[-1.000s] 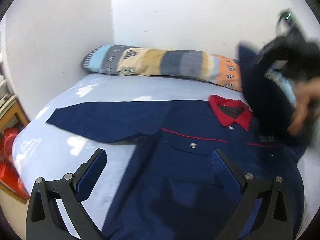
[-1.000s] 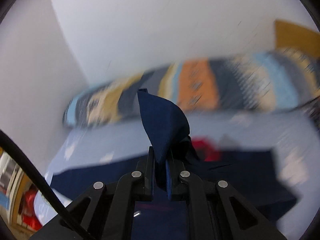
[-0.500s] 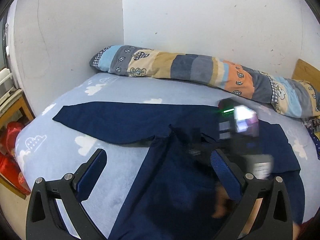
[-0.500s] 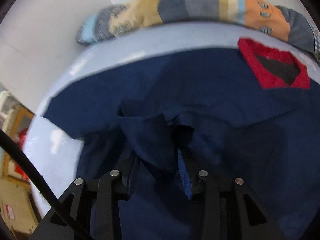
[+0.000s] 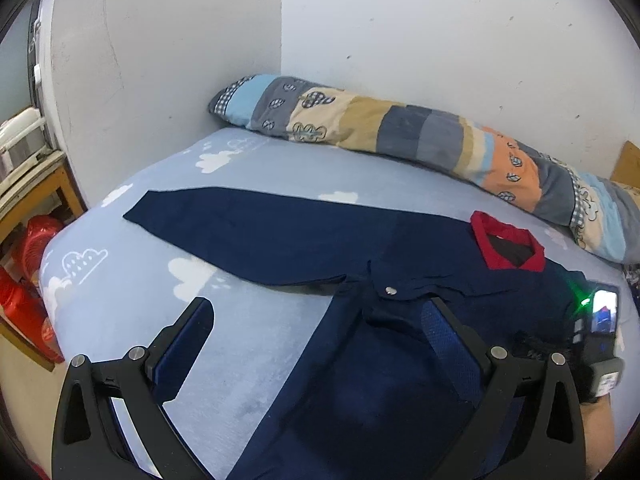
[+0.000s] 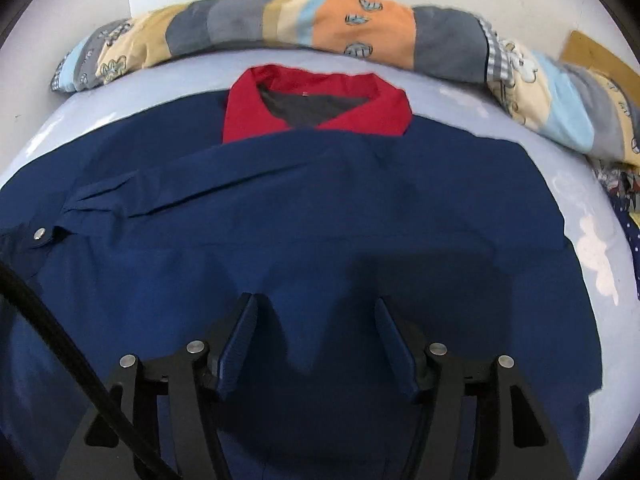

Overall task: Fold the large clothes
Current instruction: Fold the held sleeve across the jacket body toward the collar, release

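A navy shirt (image 5: 392,360) with a red collar (image 5: 506,244) lies flat on the bed. Its left sleeve (image 5: 248,232) stretches out to the left. The right sleeve (image 6: 320,200) is folded across the chest, its cuff snap (image 6: 39,233) at the left. My left gripper (image 5: 316,328) is open and empty above the shirt's left side. My right gripper (image 6: 316,320) is open and empty just above the folded sleeve; in the left wrist view its body (image 5: 600,332) shows at the right edge.
The bed has a light blue cloud-print sheet (image 5: 132,280). A long patchwork pillow (image 5: 420,136) lies along the back wall. A wooden stand (image 5: 44,188) and red plastic items (image 5: 24,280) sit left of the bed. Patterned cloth (image 6: 624,196) lies at the right.
My right gripper carried the right sleeve across the chest, laid it down, opened and pulled back. My left gripper stayed open, hovering in about the same place.
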`<state>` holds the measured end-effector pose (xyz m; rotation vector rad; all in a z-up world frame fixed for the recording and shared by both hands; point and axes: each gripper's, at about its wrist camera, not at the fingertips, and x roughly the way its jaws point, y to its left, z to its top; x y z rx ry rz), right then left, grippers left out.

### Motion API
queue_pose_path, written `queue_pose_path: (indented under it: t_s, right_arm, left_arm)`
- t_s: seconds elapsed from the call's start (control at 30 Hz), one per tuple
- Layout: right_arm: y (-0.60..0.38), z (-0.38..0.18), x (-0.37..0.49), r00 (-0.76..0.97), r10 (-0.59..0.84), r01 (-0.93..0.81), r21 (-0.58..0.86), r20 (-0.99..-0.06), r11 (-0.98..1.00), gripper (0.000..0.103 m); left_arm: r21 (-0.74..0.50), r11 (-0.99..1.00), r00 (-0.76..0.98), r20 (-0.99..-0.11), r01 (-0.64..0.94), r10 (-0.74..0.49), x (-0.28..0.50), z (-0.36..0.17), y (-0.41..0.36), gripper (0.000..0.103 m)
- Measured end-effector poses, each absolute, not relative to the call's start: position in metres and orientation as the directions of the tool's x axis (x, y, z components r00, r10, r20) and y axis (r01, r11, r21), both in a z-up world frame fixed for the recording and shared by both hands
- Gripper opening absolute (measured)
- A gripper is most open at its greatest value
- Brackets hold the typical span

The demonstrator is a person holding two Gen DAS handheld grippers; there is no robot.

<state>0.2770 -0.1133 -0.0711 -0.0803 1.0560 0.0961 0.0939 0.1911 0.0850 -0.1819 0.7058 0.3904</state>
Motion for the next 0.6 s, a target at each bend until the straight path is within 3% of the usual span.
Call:
queue_pose_path:
  t_s: [0.07, 0.13, 0.27, 0.33, 0.47, 0.53, 0.6]
  right_arm:
    - [-0.111, -0.052, 0.272, 0.536, 0.08, -0.102, 0.03, -0.84, 0.994, 0.066]
    - [-0.099, -0.041, 0.258, 0.579, 0.108, -0.14, 0.033, -0.808, 0.99, 0.075]
    - [-0.061, -0.081, 0.247, 0.467, 0.097, -0.255, -0.029, -0.879, 0.966, 0.078]
    - [-0.052, -0.076, 0.236, 0.49, 0.06, -0.255, -0.077, -0.87, 0.964, 0.078]
    - [-0.033, -0.055, 0.221, 0.512, 0.154, -0.285, 0.002, -0.845, 0.959, 0.079]
    - [-0.008, -0.068, 0.214, 0.453, 0.137, -0.37, -0.046, -0.881, 0.928, 0.09]
    - [0.003, -0.083, 0.212, 0.392, 0.108, -0.421, -0.073, -0.914, 0.904, 0.09]
  left_arm:
    - [-0.048, 0.904, 0.686, -0.669, -0.424, 0.286, 0.094, 0.084, 0.199, 0.103]
    - [-0.06, 0.897, 0.683, -0.67, -0.439, 0.29, 0.095, 0.084, 0.204, 0.103]
    - [-0.056, 0.895, 0.675, -0.678, -0.442, 0.291, 0.096, 0.082, 0.207, 0.103]
    - [-0.056, 0.899, 0.671, -0.686, -0.433, 0.28, 0.097, 0.08, 0.207, 0.103]
    - [-0.062, 0.905, 0.677, -0.686, -0.421, 0.268, 0.098, 0.081, 0.203, 0.103]
    - [-0.057, 0.907, 0.68, -0.682, -0.417, 0.269, 0.099, 0.082, 0.2, 0.103]
    - [-0.05, 0.91, 0.675, -0.688, -0.413, 0.268, 0.101, 0.08, 0.198, 0.103]
